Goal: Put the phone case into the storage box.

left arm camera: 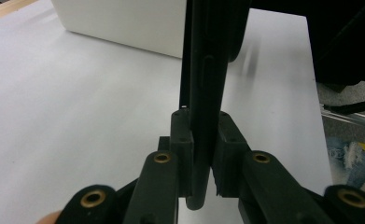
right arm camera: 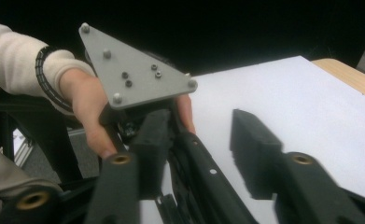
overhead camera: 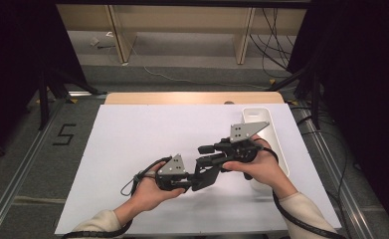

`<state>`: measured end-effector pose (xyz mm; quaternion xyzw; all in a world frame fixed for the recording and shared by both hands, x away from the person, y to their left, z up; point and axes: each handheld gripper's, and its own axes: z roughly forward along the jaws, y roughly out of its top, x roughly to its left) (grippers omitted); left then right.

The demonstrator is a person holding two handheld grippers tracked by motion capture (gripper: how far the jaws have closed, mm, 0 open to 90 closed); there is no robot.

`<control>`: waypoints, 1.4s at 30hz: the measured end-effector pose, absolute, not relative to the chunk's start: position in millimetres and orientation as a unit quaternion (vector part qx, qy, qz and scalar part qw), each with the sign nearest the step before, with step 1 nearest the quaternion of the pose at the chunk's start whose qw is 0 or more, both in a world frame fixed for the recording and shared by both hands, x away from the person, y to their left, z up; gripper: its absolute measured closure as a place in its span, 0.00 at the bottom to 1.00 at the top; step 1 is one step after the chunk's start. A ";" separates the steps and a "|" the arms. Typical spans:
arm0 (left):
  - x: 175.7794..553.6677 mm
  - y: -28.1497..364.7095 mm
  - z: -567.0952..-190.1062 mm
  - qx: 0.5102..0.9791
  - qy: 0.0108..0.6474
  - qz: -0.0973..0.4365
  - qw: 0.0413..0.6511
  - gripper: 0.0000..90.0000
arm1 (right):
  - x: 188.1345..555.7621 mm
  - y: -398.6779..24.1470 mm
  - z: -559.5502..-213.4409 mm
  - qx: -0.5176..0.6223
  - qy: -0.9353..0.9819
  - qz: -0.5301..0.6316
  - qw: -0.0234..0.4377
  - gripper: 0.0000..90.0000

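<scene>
A thin flat black slab [left arm camera: 207, 70] stands edge-on between the pads of my left gripper [left arm camera: 204, 123], which is shut on its lower end. From above, the left gripper [overhead camera: 188, 184] sits low at the table's middle with the slab [overhead camera: 205, 175] sticking out to its right. My right gripper [overhead camera: 202, 155] comes in from the right, its jaws on either side of the slab's far end. In the right gripper view the right gripper [right arm camera: 201, 119] is open. The slab [right arm camera: 203, 179] lies close by its left pad [right arm camera: 152, 140], and the right pad [right arm camera: 252, 149] stands well apart.
A white sheet [overhead camera: 147, 134] covers the table, with a wooden edge [overhead camera: 192, 97] at the far side. A long white tray [overhead camera: 271, 130] lies at the right, just behind the right hand. Dark stands [overhead camera: 48, 89] flank the table.
</scene>
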<state>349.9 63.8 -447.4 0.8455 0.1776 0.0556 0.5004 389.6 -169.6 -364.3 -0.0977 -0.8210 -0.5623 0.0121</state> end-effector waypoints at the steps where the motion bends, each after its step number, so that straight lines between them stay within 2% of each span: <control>1: 349.9 63.9 -447.3 0.845 0.178 0.059 0.500 0.89 | 389.7 -170.0 -364.3 -0.100 -0.818 -0.566 0.016 0.56; 7: 350.8 65.4 -446.8 0.844 0.183 0.065 0.499 0.89 | 391.9 -171.6 -365.8 -0.115 -0.806 -0.580 0.005 0.39; 10: 350.6 65.3 -446.9 0.844 0.186 0.065 0.500 0.89 | 392.7 -172.0 -366.4 -0.115 -0.803 -0.585 -0.001 0.34; 18: 351.6 67.4 -445.5 0.838 0.200 0.069 0.504 0.89 | 394.0 -174.8 -367.5 -0.129 -0.797 -0.590 -0.017 0.32; 27: 351.7 68.8 -444.2 0.833 0.208 0.075 0.508 0.89 | 393.3 -175.4 -369.2 -0.154 -0.790 -0.592 -0.031 0.21; 33: 352.2 69.9 -443.6 0.830 0.214 0.080 0.508 0.89 | 392.6 -176.0 -371.9 -0.168 -0.786 -0.594 -0.037 0.17; 42: 352.3 71.2 -442.1 0.825 0.228 0.090 0.509 0.89 | 390.5 -171.5 -378.6 -0.189 -0.785 -0.588 -0.056 0.03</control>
